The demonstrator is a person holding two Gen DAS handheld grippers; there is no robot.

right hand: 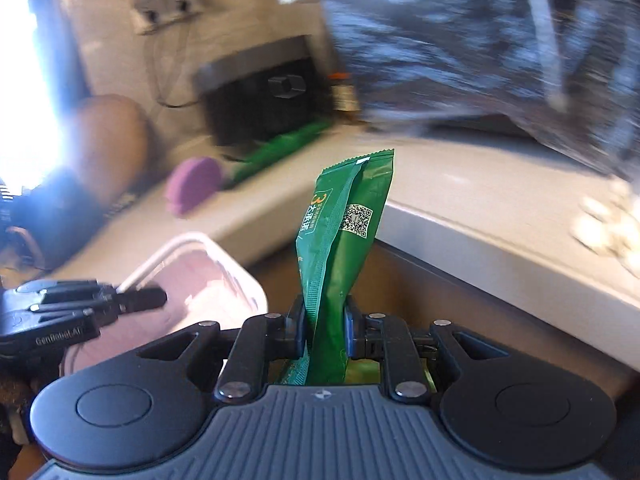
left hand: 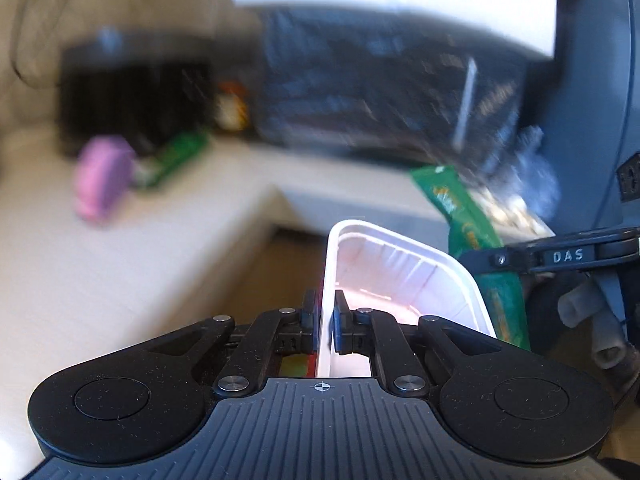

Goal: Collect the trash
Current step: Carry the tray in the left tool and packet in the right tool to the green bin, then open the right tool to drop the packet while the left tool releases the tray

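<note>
Left gripper: fingers closed tight on one wall of the tray, one pad outside, one inside.
Tray: white plastic, shallow, ribbed inside, pinkish tint within; held off the surface, open side facing the camera. It shows also in the right wrist view, beside the left gripper.
Right gripper: fingers closed on the lower part of the wrapper, pads pressing both sides.
Wrapper: green foil packet with a QR code and a crimped top edge; stands upright out of the fingers, creased. In the left wrist view it sits just right of the tray, pinched by the right gripper.
Surface: pale, with a corner edge near both grippers.
On surface, far side: purple object, blurred; green packet lying beside it; black box behind them.
Black bag: dark crinkled plastic, blurred, above the surface at upper right.
</note>
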